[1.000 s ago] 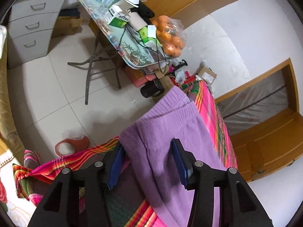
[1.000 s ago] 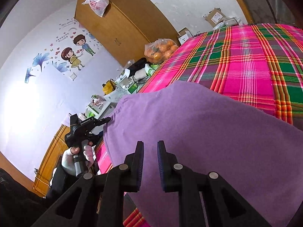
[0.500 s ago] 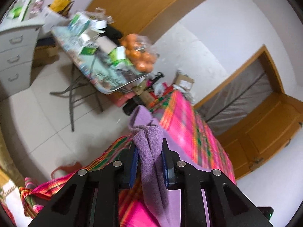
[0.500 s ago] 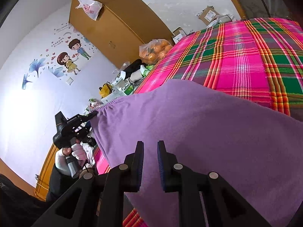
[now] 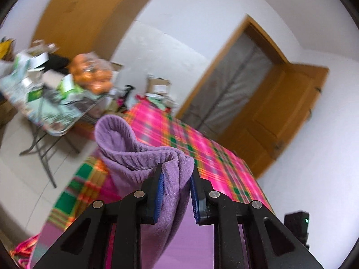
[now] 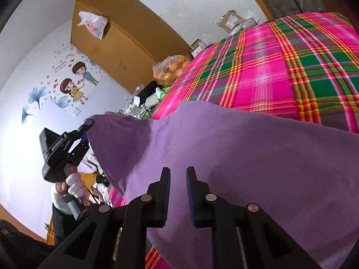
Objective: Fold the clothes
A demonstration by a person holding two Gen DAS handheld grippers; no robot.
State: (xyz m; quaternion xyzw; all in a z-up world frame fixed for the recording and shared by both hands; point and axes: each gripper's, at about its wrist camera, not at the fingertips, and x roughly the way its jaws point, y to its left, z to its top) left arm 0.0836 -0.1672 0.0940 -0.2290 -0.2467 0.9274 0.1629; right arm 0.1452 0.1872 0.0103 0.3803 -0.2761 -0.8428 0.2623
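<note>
Purple garment (image 5: 175, 179) (pinched in left gripper (image 5: 176, 177))

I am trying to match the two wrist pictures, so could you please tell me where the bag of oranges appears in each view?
Left wrist view: the bag of oranges sits upper left, blurred, on the cluttered folding table.
Right wrist view: the bag of oranges is just above centre, beyond the bed's far edge.
Shared landmark: the pink plaid bedcover, under the purple garment.

left wrist: close, facing doorway (image 5: 235, 76) | right wrist: close, facing wardrobe (image 6: 125, 38) | shared: plaid bed (image 5: 179, 139)
</note>
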